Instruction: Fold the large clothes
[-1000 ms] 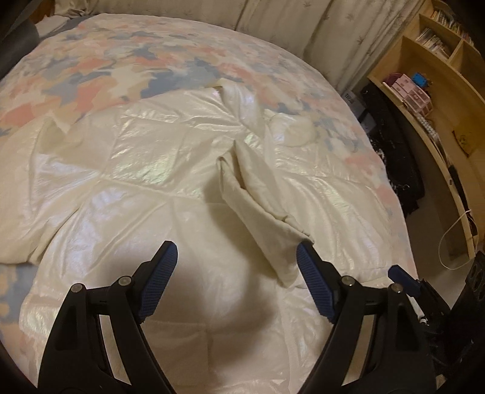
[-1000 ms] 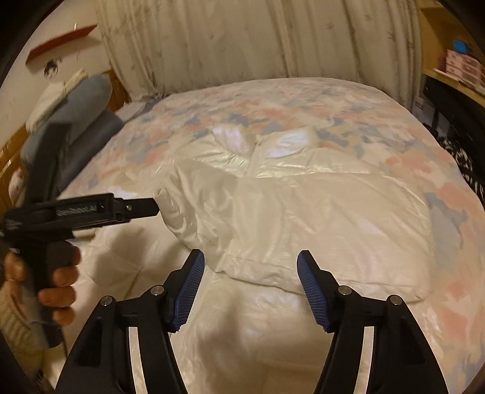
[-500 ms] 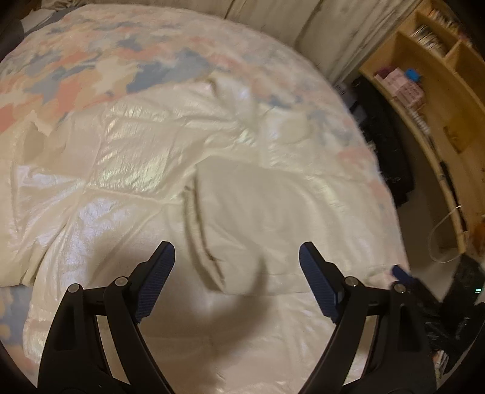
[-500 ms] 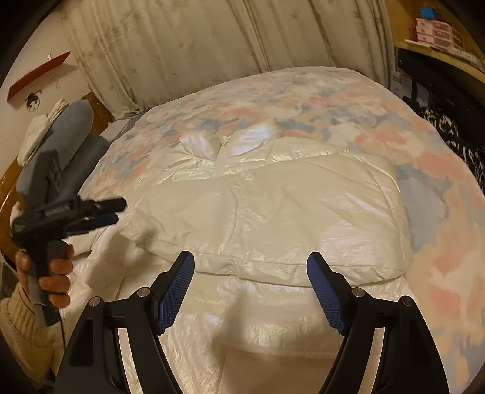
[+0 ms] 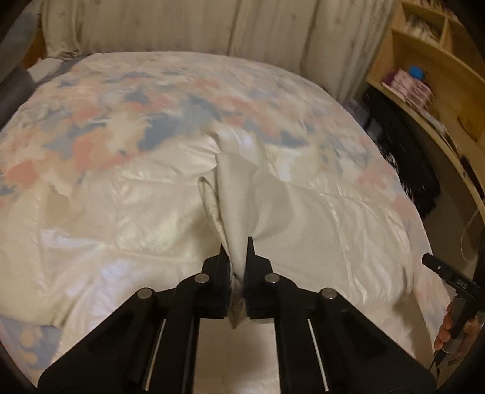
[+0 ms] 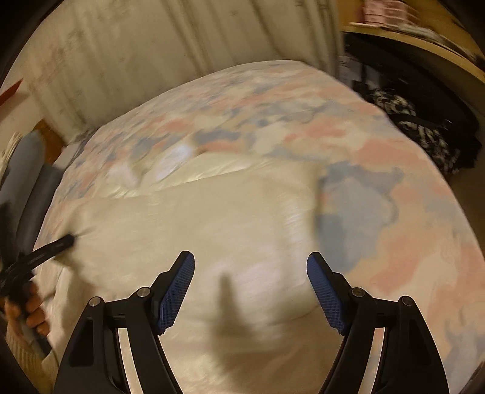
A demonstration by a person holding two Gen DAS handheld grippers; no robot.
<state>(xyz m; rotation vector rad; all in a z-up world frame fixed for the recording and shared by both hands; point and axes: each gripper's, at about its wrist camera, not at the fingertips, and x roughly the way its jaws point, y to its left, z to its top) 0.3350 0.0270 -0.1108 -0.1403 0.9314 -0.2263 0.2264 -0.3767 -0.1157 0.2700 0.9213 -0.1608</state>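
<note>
Where left gripper [image 5: 236,257] pinches cream jacket [image 5: 151,218], fold ridge runs away toward curtain [image 5: 182,27].

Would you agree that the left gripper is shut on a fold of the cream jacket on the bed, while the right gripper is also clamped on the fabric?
Not quite: the right gripper is open, with nothing between its blue pads, hovering over the cream jacket, as the right wrist view shows. The left gripper is indeed shut on a fold of it on the bed.
</note>
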